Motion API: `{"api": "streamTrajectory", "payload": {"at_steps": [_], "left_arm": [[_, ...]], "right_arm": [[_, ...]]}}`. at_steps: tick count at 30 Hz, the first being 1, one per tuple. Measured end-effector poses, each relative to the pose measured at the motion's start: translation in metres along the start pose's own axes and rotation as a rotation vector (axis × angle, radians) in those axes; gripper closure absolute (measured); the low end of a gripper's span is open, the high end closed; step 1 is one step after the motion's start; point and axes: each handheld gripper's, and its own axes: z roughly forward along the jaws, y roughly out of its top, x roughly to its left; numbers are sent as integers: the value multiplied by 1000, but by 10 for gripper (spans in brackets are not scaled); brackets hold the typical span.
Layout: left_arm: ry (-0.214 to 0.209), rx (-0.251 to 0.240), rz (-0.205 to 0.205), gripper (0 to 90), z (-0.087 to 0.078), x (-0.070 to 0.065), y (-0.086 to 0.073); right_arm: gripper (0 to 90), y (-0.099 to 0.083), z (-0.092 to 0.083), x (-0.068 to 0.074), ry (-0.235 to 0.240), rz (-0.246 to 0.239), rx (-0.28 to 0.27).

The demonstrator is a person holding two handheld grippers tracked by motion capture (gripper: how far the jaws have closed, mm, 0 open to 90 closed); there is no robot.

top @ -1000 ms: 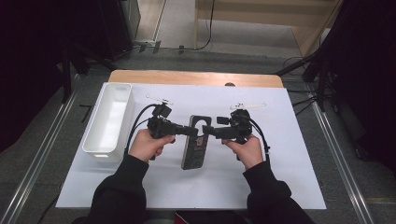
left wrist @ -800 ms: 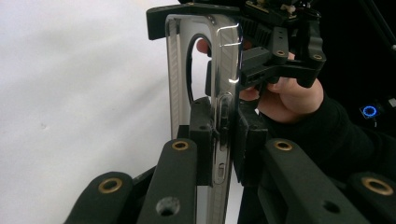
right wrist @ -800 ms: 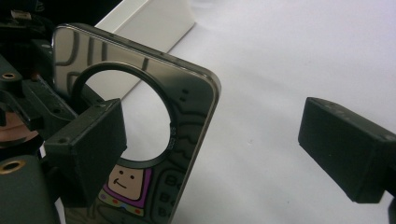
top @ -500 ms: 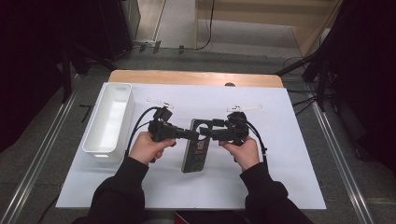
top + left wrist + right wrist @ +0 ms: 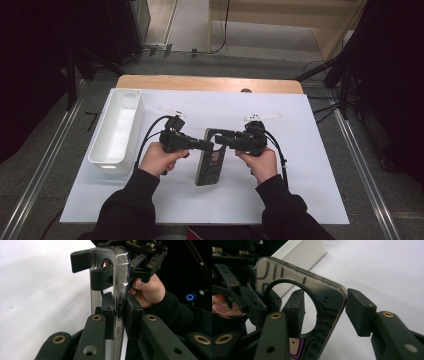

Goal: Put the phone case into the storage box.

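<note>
Tongs first: our left gripper (image 5: 117, 315) is clamped on the long edge of the phone case (image 5: 210, 162), one pad on each face, as tight as these jaws go. Our right gripper (image 5: 324, 312) straddles the case's upper corner, where the big round cutout sits; its jaws have just been closing, one pad lying behind the cutout on the inner side, the other just off the outer rim with a thin gap showing, so we log it as not yet gripping. From the high view we see the case, dark with clear edges, near the middle of the white sheet (image 5: 310, 180), between our two hands, with its top end level with the grippers; whether its lower end rests on the sheet we cannot tell. Our left hand (image 5: 157, 159) and right hand (image 5: 260, 162) flank it at about the same height. White tray (image 5: 102, 157) lies well apart to the left, along the sheet's edge. Wooden table (image 5: 210, 83) edge shows beyond the sheet.
</note>
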Motion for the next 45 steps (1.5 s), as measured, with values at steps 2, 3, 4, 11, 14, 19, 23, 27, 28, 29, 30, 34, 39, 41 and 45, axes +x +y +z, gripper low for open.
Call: {"api": "streamTrajectory", "payload": {"at_steps": [2, 3, 4, 11, 14, 19, 23, 27, 28, 29, 30, 34, 39, 41, 45], "left_arm": [[-3, -3, 5, 799, -1, 0, 0], [-2, -7, 4, 799, -1, 0, 0], [-6, -7, 4, 798, -1, 0, 0], [-3, -14, 12, 798, -2, 0, 0], [-1, -15, 16, 797, -2, 0, -1], [9, -17, 23, 796, -2, 0, -1], [28, -20, 43, 794, -2, -3, -1], [39, -20, 46, 793, -2, -3, -1], [42, -20, 49, 792, -2, -3, -1], [44, -21, 49, 792, -2, -3, -1], [46, -23, 50, 790, -2, -3, -1], [56, -22, 54, 789, -1, -5, -1], [59, -31, 56, 776, -2, -5, -1], [60, -32, 58, 760, -2, -6, -1], [72, -35, 68, 725, -3, -7, 0]], "right_arm": [[516, 0, 1, 0, 5, 3, 4], [529, -1, 1, 0, 8, 7, 5], [564, -1, 1, 0, 9, 7, 5], [647, -1, -1, 0, 14, 20, 3], [655, 0, -2, 0, 12, 29, -3], [662, 0, -3, 1, 6, 31, -1], [667, 1, -4, 2, -3, 30, 4], [672, 2, -4, 3, -13, 28, 8], [673, 2, -4, 3, -14, 27, 8], [674, 2, -5, 3, -16, 28, 8], [676, 2, -5, 3, -14, 30, 9], [679, 3, -6, 3, -15, 29, 13], [681, 3, -6, 4, -16, 24, 17], [681, 3, -6, 4, -17, 21, 17], [682, 4, -7, 5, -17, 21, 19]]}}
